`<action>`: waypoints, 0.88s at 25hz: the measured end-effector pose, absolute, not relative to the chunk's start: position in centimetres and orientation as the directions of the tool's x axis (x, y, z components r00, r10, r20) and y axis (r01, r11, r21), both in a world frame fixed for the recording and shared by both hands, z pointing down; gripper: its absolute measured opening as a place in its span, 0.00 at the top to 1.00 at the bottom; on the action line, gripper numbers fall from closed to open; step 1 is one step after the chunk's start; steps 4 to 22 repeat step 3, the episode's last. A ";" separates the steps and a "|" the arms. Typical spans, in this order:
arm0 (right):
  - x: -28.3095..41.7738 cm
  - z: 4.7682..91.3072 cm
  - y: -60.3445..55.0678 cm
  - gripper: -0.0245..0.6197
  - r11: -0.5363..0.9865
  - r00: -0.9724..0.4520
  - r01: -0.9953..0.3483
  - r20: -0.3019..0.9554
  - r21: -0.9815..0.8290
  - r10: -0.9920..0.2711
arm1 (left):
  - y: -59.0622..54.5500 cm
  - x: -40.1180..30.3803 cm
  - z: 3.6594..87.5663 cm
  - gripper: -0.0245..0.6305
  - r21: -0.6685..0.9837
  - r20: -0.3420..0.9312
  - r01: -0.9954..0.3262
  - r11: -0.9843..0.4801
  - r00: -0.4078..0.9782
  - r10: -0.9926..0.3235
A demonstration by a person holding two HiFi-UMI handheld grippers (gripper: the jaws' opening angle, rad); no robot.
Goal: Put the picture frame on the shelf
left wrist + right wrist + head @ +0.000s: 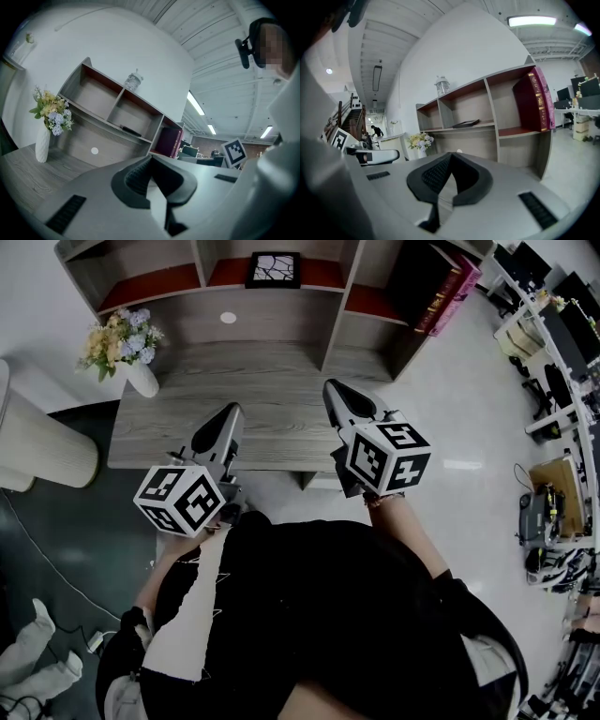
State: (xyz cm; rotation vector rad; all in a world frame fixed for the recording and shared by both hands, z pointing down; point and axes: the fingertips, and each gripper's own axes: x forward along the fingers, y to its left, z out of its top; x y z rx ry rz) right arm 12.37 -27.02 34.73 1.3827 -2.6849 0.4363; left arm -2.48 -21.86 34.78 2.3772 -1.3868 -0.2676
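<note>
The black picture frame [274,269] lies flat in the middle compartment of the wooden shelf [328,334] at the back of the desk. It shows as a thin dark slab in the left gripper view [130,130] and the right gripper view [466,123]. My left gripper [232,412] hovers over the desk's front edge, jaws shut to a point with nothing between them [151,158]. My right gripper [335,388] is beside it, a little further in, also shut and empty [451,154]. Both are well short of the frame.
A white vase of flowers [127,348] stands on the desk [281,427] at the left. Dark red books [441,287] lean in the right compartment. A glass jar [442,86] sits on top of the shelf. A pale round cabinet [37,446] stands left of the desk.
</note>
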 end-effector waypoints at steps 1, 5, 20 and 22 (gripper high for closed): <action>12.4 34.8 -27.2 0.96 0.548 -0.585 -0.809 0.209 -0.211 -0.783 | -22.0 -2.4 34.8 0.94 0.410 0.024 -0.796 -0.445 0.497 -0.867; 12.5 34.8 -27.5 0.96 0.546 -0.584 -0.810 0.211 -0.212 -0.784 | -22.3 -2.4 34.8 0.94 0.411 0.025 -0.795 -0.446 0.499 -0.866; 12.5 34.8 -27.5 0.96 0.546 -0.584 -0.810 0.211 -0.212 -0.784 | -22.3 -2.4 34.8 0.94 0.411 0.025 -0.795 -0.446 0.499 -0.866; 12.5 34.8 -27.5 0.96 0.546 -0.584 -0.810 0.211 -0.212 -0.784 | -22.3 -2.4 34.8 0.94 0.411 0.025 -0.795 -0.446 0.499 -0.866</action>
